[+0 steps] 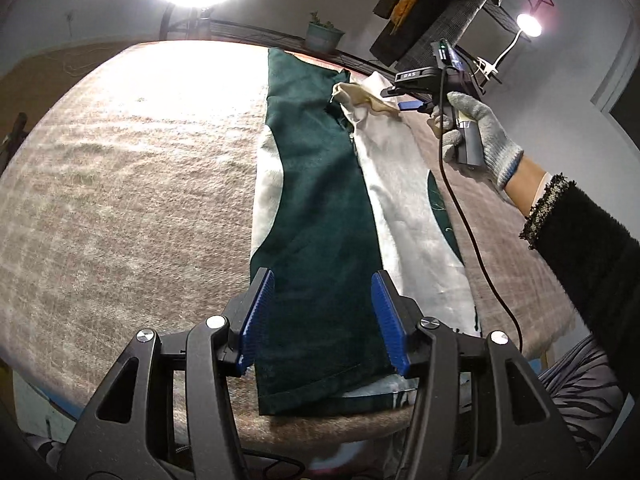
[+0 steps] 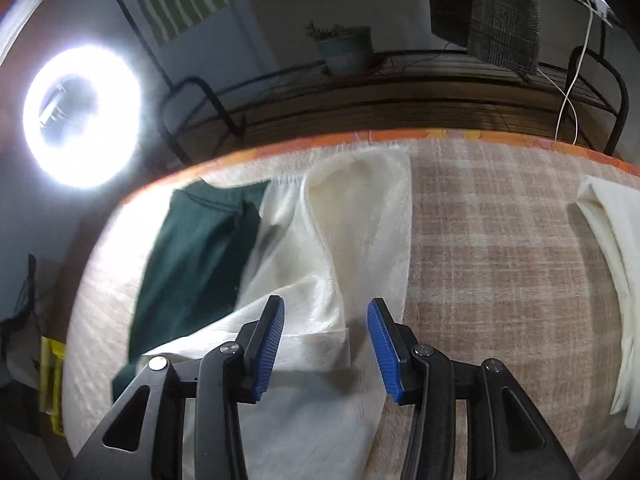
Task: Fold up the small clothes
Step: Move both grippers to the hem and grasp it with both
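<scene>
A small pair of trousers, dark green (image 1: 320, 208) with a white fleecy lining (image 1: 404, 200), lies lengthwise on the plaid table cover (image 1: 120, 200). My left gripper (image 1: 324, 316) is open just above the near hem, its blue pads either side of the green leg. My right gripper (image 1: 404, 98) is at the far waist end, by the cream waistband; in its own view it (image 2: 326, 344) is open over the white lining (image 2: 320, 248), with the green cloth (image 2: 192, 248) to the left.
A folded white cloth (image 2: 612, 264) lies at the table's right side. A ring light (image 2: 82, 116), a metal rack with a potted plant (image 2: 346, 50) and hanging clothes (image 2: 500, 12) stand behind the table. A black cable (image 1: 476, 248) trails from the right gripper.
</scene>
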Motion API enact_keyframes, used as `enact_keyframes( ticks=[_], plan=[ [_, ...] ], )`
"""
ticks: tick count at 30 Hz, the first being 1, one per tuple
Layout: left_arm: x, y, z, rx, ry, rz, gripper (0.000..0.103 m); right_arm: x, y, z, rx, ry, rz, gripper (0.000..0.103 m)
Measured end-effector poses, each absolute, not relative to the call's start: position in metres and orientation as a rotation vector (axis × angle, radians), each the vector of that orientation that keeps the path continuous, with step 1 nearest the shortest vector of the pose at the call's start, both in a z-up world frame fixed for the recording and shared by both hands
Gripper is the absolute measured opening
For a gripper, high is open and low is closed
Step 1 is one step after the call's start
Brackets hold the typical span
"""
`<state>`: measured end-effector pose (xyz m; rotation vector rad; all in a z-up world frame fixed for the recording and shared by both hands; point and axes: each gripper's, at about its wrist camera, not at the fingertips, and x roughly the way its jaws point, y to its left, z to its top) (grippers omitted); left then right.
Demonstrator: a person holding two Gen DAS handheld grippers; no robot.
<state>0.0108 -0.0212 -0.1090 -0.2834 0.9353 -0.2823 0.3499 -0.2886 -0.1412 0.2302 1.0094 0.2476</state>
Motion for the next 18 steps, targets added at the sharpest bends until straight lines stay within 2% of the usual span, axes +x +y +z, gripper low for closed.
enact_keyframes(
  ticks=[1,2,4,5,11,18],
  plan=[
    [0.012,-0.020,-0.110,-0.283,0.938,-0.281,0.052,0.351,-0.288,-0.146,0.223,1.022,0.245,0.042],
    [0.013,-0.019,-0.112,-0.288,0.940,-0.278,0.052,0.353,-0.285,-0.150,0.203,1.040,0.243,0.024],
    [0.014,-0.016,-0.113,-0.302,0.943,-0.273,0.052,0.354,-0.285,-0.152,0.177,1.046,0.234,0.005],
    [0.015,-0.013,-0.114,-0.318,0.945,-0.274,0.052,0.354,-0.286,-0.150,0.187,1.039,0.241,0.002],
    [0.015,-0.004,-0.113,-0.330,0.931,-0.254,0.052,0.364,-0.288,-0.112,0.359,0.955,0.345,0.001],
    [0.017,0.000,-0.115,-0.344,0.934,-0.240,0.052,0.400,-0.238,-0.103,0.333,0.974,0.372,0.001]
  ],
)
